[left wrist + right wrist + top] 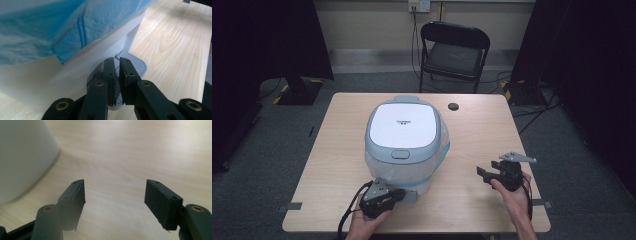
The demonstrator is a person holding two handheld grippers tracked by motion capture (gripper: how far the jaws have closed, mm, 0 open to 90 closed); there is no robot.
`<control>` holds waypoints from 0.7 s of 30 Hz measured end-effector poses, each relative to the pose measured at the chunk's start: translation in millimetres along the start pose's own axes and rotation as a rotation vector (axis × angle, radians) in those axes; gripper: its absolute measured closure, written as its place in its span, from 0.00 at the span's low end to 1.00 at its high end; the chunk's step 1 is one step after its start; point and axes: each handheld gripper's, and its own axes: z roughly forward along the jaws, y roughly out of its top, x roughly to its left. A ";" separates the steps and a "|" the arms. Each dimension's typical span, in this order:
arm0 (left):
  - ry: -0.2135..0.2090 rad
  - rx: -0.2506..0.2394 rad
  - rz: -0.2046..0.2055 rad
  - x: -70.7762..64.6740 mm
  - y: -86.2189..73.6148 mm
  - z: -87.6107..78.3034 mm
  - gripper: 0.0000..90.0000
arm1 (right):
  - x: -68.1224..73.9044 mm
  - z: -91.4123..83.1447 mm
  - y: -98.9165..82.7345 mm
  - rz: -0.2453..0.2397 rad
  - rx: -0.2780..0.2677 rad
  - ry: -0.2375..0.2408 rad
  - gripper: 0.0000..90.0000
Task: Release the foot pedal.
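A white pedal bin (404,142) with a pale grey-blue lid (402,131) was found standing near the middle of the light wooden desk (472,135), its lid down. A translucent liner bag with a blue band (443,145) was seen hanging over the rim and down the body. In the left gripper view the blue band (67,27) was observed draped above the white wall of the bin.

The left claw (401,194) was held low at the front foot of the bin, by the grey ribbed pedal (132,65). In the left gripper view its jaws were seen almost together — a narrow slit remained between them, with the pedal lying beneath and just beyond the tips. Whether the pads were pressed on the pedal's edge could not be told.

The right claw (486,175) was held to the right of the bin, well apart from it, low over bare desk. Its jaws were seen standing wide apart — nothing lay between them. In the right gripper view (115,195) the bin's white wall (22,157) was noted at the left edge.
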 end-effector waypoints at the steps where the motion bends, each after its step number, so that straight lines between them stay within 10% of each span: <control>1: 0.004 0.006 0.035 2.1 0.8 -0.8 0.93 | -1.0 2.0 -5.6 -0.007 0.015 -0.007 0.35; 11: -0.054 0.007 0.008 -2.6 -0.2 -6.0 0.75 | -2.4 19.9 -33.3 -0.047 0.123 -0.100 0.24; 21: -0.069 -0.033 -0.068 -1.3 1.4 -32.5 0.56 | 1.4 22.4 -40.8 -0.061 0.066 -0.140 0.20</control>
